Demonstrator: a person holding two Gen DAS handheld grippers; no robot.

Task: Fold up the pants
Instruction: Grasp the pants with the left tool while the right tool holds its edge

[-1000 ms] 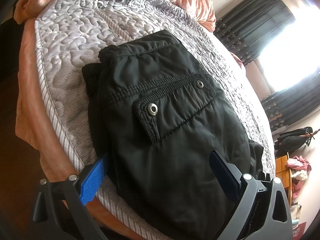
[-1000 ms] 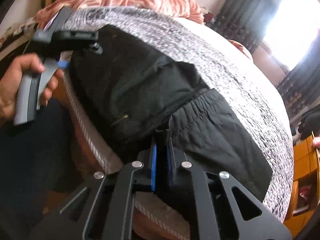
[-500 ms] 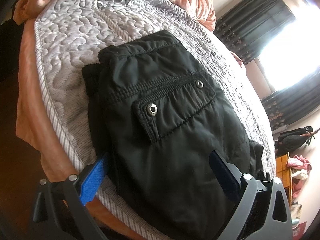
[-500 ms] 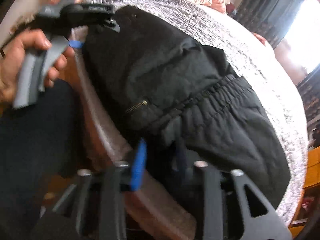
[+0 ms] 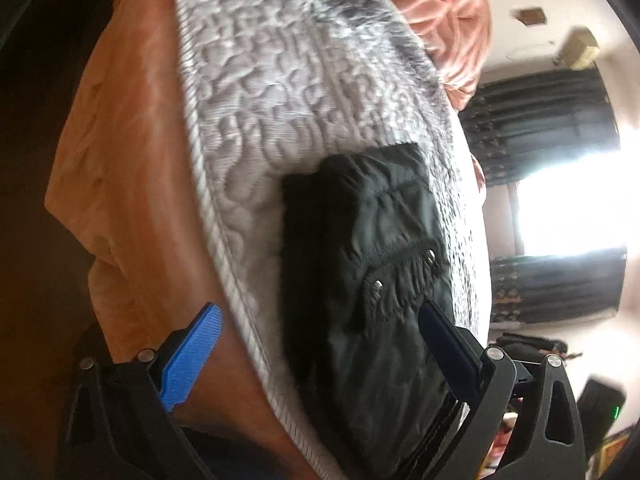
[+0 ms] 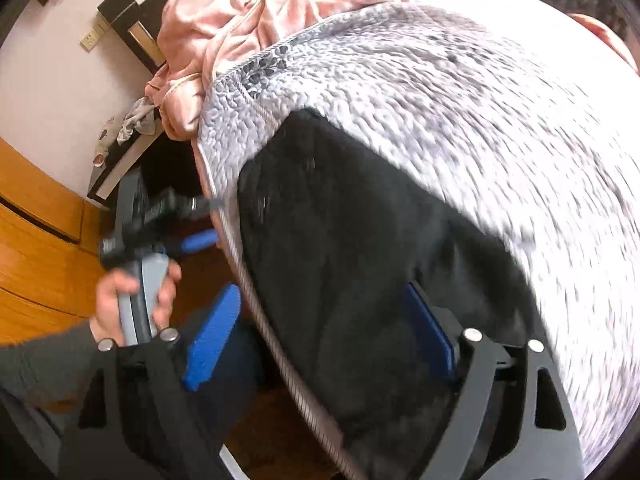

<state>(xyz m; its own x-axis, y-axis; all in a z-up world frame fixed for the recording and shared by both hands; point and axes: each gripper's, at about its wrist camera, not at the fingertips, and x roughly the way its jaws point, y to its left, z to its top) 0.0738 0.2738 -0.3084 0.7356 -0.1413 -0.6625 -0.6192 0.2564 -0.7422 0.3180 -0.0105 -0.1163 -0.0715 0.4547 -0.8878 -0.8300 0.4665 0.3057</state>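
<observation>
A second ago our right gripper [image 6: 324, 336] pinched the pants edge; its jaws have just been opening and now stand wide, released, nothing pressed between them. Our left gripper [image 5: 320, 344] is also spread wide and holds nothing, and it has shifted sideways. The folded black padded pants [image 5: 368, 280] lie on the grey quilted mattress [image 5: 280, 100], near its edge. We see no containers.

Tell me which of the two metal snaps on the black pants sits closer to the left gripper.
The lower snap on the pocket flap of the black pants. It lies nearer the left gripper than the upper snap, which sits higher, at the end of the stitched pocket seam.
</observation>
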